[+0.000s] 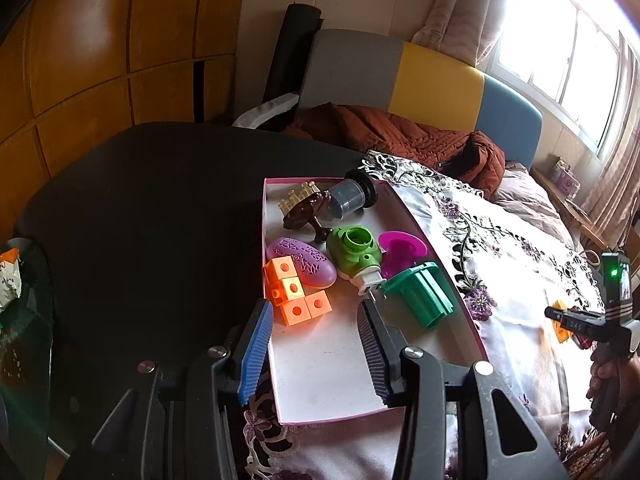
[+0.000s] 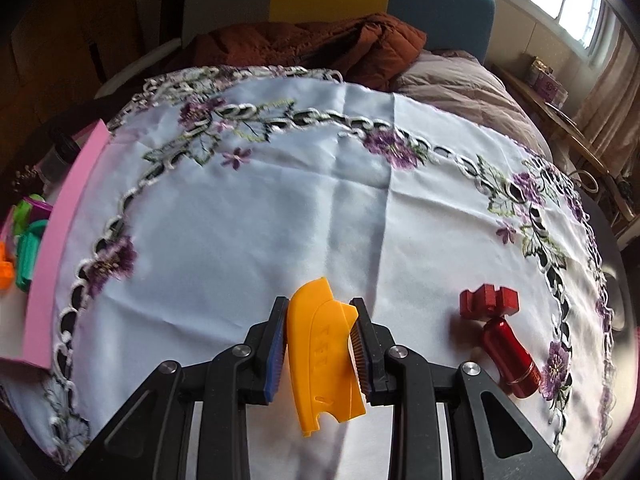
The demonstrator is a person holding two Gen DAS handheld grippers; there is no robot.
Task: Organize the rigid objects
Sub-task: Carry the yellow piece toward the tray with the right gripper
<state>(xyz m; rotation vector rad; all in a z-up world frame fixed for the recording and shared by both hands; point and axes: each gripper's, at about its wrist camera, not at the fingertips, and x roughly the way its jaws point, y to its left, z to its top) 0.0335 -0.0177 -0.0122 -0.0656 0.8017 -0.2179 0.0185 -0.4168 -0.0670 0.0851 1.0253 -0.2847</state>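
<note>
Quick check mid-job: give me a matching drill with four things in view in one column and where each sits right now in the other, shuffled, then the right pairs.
Things:
1. yellow plastic piece
2. red metal tool
3. teal ribbed cup
4. orange cube blocks

Places:
A. lying in the pink-rimmed box, near its left wall
B. clamped in the right tongs
C. lying on the embroidered tablecloth, right of the right tongs
D. on its side in the box, near its right wall

Pairs: 1-B, 2-C, 3-D, 4-A
</note>
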